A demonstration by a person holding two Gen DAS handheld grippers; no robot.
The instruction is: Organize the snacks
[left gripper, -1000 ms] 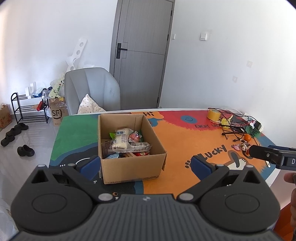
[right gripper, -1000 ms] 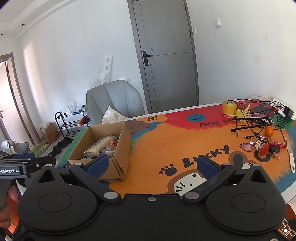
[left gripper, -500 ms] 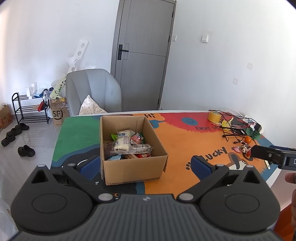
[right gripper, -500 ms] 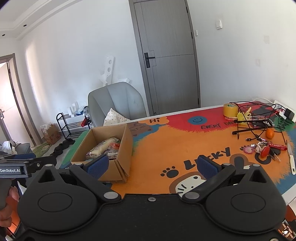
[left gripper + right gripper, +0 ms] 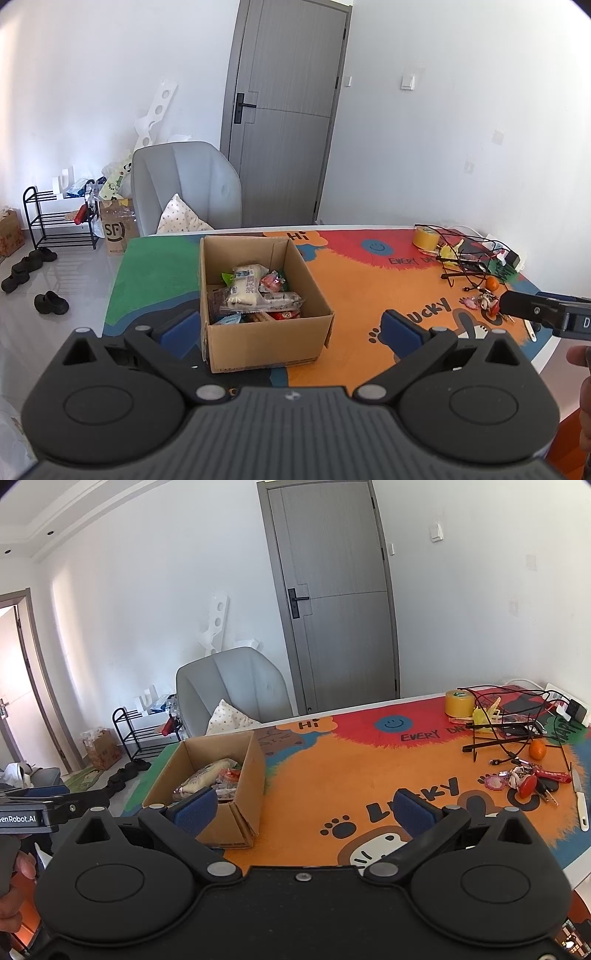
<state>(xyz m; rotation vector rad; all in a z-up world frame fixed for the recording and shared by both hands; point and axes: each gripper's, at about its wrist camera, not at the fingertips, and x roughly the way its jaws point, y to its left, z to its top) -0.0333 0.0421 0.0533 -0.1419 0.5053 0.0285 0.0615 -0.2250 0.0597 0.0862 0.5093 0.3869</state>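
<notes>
I hold 2 tongs above the near edge of a table. My left gripper (image 5: 290, 330) is spread wide and grips nothing; its blue pads straddle the near wall of an open cardboard box (image 5: 266, 343) without touching it. My right gripper (image 5: 312, 808) is likewise spread and empty, over the orange table mat (image 5: 332, 775), with the box just to its left. The snacks (image 5: 255, 291) lie heaped inside the box: a pale wrapped bun on top, red and green packets beneath. To pick well, I judge I should lower the left gripper straight into the box, take the topmost packet across its narrow width, and close gently so the wrapper does not slip. Keys (image 5: 528, 781) and an orange (image 5: 536, 749) sit well apart, far right.
</notes>
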